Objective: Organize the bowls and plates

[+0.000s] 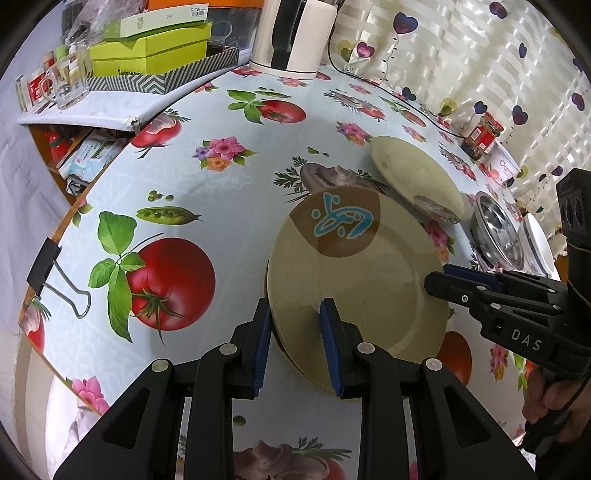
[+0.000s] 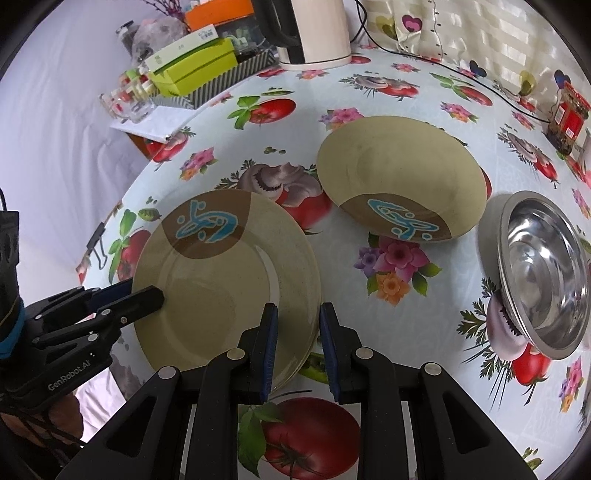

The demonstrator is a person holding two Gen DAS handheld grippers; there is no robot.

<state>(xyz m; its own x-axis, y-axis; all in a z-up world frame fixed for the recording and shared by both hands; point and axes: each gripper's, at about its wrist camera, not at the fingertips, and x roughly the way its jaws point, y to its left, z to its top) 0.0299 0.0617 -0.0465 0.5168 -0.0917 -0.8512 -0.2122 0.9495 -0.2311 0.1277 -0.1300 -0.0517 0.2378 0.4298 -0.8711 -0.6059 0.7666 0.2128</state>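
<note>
A stack of beige plates (image 1: 354,280) (image 2: 221,288), the top one with a brown patch and blue lettering, lies on the patterned tablecloth. My left gripper (image 1: 295,306) straddles its left rim, one pad on the plate's face and one against the outer edge, and looks shut on it. My right gripper (image 2: 297,308) clasps the opposite rim the same way. Each gripper appears in the other's view: the right gripper (image 1: 443,277) and the left gripper (image 2: 140,291). A second beige dish (image 2: 399,173) (image 1: 413,173) sits apart behind the stack.
A steel bowl (image 2: 543,273) (image 1: 498,236) and a white bowl (image 1: 535,243) stand to the right. A kettle (image 1: 291,33), a tray of green boxes (image 1: 147,55) and a jar (image 2: 567,118) line the back. A binder clip (image 1: 48,266) marks the table's left edge.
</note>
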